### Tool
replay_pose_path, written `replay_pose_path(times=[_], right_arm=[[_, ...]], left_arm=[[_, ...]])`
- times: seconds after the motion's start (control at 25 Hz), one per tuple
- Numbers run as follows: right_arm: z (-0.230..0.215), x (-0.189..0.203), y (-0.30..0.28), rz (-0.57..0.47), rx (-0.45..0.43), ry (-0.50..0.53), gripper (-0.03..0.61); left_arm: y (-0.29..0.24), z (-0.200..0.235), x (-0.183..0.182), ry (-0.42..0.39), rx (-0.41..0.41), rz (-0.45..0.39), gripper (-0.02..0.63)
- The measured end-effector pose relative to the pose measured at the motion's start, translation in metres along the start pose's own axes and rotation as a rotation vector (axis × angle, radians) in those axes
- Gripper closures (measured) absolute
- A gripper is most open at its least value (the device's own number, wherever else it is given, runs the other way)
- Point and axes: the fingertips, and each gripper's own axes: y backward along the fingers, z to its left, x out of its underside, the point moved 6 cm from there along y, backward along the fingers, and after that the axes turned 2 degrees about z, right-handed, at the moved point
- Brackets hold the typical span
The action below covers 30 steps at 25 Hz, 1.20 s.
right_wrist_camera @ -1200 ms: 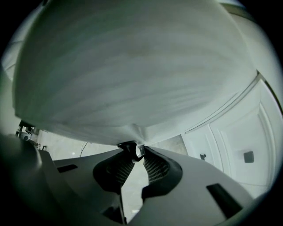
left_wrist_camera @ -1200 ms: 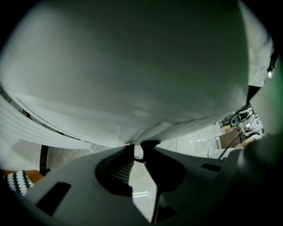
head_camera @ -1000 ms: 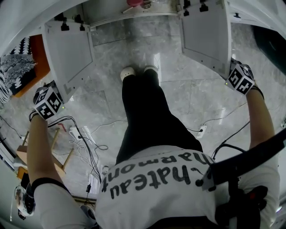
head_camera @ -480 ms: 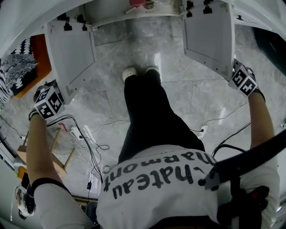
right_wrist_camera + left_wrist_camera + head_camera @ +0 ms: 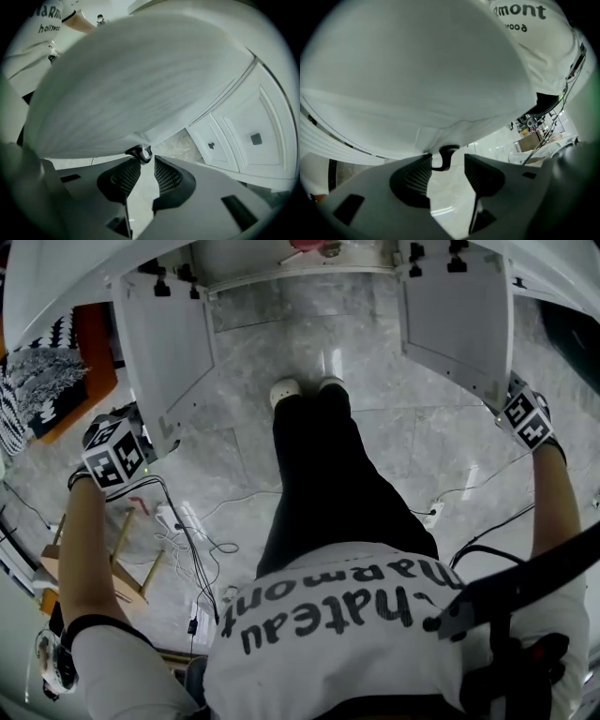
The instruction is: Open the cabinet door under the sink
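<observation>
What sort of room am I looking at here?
Probably a kitchen or a mock-up of one: white cabinet doors swung open, a pale stone-look floor, and loose cables across it.

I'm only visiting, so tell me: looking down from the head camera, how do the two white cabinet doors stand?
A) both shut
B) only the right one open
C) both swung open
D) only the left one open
C: in the head view the left door and the right door both stand swung out toward the person, with the marble floor showing between them.
</observation>
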Motion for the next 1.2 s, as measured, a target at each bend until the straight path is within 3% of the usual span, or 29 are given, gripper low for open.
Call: replay_pose_path(times=[0.08, 0.16, 0.2, 0.24, 0.32, 0.64, 0.96, 1.04, 1.08, 1.2], right_arm=[[0.001, 0.001, 0.002, 0.012, 0.007, -0.024, 0.483], [0.003, -0.001, 0.004, 0.023, 0.006, -0.045, 0.483], [0.003, -0.001, 0.004, 0.026, 0.006, -0.054, 0.482], [0.004, -0.002, 0.004, 0.026, 0.007, -0.063, 0.482], [0.004, 0.000, 0.004, 0.027, 0.009, -0.079, 0.482], [0.000, 0.003, 0.013, 0.069, 0.029, -0.063, 0.488], [-0.014, 0.001, 0.066, 0.051, 0.119, -0.080, 0.529], [-0.016, -0.004, 0.082, 0.031, 0.145, -0.079, 0.546], [-0.017, -0.008, 0.090, 0.016, 0.155, -0.077, 0.552], [-0.019, -0.020, 0.111, -0.044, 0.186, -0.079, 0.554]], left_arm=[[0.000, 0.000, 0.004, 0.035, 0.033, -0.030, 0.392], [0.005, 0.008, 0.006, 0.132, 0.021, -0.095, 0.361], [0.010, 0.016, 0.008, 0.198, -0.012, -0.137, 0.202], [0.018, 0.025, 0.010, 0.250, -0.051, -0.180, 0.183], [0.031, 0.037, 0.013, 0.272, -0.098, -0.209, 0.179], [0.048, 0.032, 0.003, 0.212, -0.084, -0.163, 0.179], [0.099, 0.020, 0.003, 0.291, -0.210, -0.112, 0.181], [0.118, 0.017, -0.006, 0.308, -0.265, -0.136, 0.197], [0.127, 0.015, -0.011, 0.313, -0.291, -0.150, 0.239], [0.152, 0.011, -0.030, 0.323, -0.383, -0.201, 0.445]])
